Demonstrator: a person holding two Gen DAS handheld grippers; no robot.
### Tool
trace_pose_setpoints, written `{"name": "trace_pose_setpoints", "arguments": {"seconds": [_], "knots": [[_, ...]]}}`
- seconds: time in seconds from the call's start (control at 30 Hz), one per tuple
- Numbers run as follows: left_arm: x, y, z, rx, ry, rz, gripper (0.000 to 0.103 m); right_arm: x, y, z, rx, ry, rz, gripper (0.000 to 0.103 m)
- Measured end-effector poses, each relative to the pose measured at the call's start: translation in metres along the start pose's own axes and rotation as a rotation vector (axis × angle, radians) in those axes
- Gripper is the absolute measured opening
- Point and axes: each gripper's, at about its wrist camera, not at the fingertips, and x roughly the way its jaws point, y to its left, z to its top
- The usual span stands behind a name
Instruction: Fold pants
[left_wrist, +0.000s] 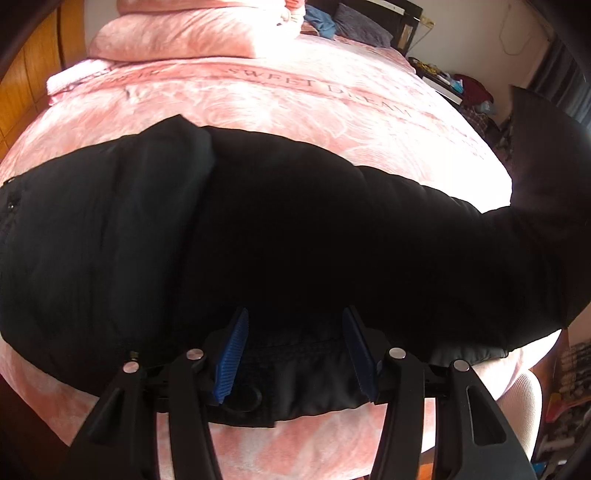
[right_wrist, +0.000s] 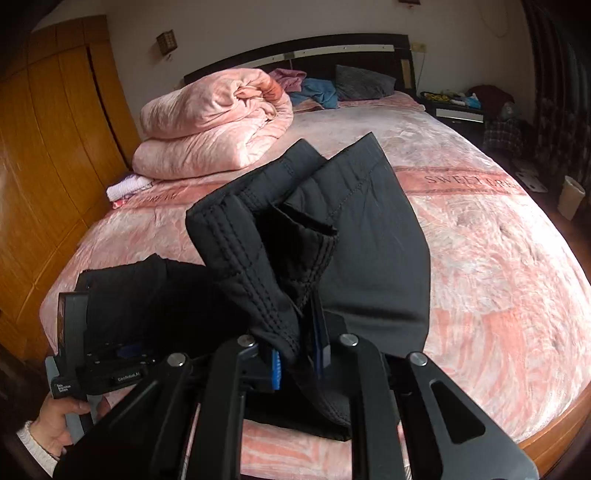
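Observation:
Black quilted pants (left_wrist: 258, 229) lie across the pink bed (left_wrist: 295, 96). My left gripper (left_wrist: 295, 347) is open, its blue pads either side of the pants' near edge, by the waistband. My right gripper (right_wrist: 299, 354) is shut on the leg cuffs of the pants (right_wrist: 280, 243) and holds them raised above the bed. The lifted leg end also shows at the right of the left wrist view (left_wrist: 535, 155). The left gripper's body (right_wrist: 96, 354) and the hand that holds it show at the lower left of the right wrist view.
A folded pink quilt (right_wrist: 214, 125) lies at the head of the bed, with pillows and clothes (right_wrist: 354, 88) behind it. A wooden wardrobe (right_wrist: 40, 155) stands to the left. A nightstand (right_wrist: 454, 107) and a white bin (right_wrist: 570, 195) are to the right.

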Motion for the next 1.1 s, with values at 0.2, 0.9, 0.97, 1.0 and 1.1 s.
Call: {"name": "trace_pose_setpoints", "arguments": {"seconds": [0.2, 0.9, 0.97, 1.0, 1.1], "knots": [[-0.016, 0.033, -0.003, -0.05, -0.024, 0.05, 0.054, 0.058, 0.077, -0.026, -0.135, 0.14, 0.079, 0.012], [-0.015, 0.067, -0.012, -0.121, -0.014, 0.067, 0.065, 0.07, 0.132, -0.05, -0.192, 0.281, 0.214, 0.066], [-0.013, 0.06, -0.01, -0.108, -0.002, 0.061, 0.065, 0.08, 0.132, -0.056, -0.194, 0.318, 0.183, 0.06], [-0.011, 0.059, -0.009, -0.094, 0.005, 0.071, 0.065, 0.086, 0.132, -0.059, -0.19, 0.332, 0.163, 0.053], [-0.005, 0.057, -0.007, -0.068, 0.021, 0.084, 0.065, 0.099, 0.126, -0.065, -0.185, 0.343, 0.105, 0.023]]}}
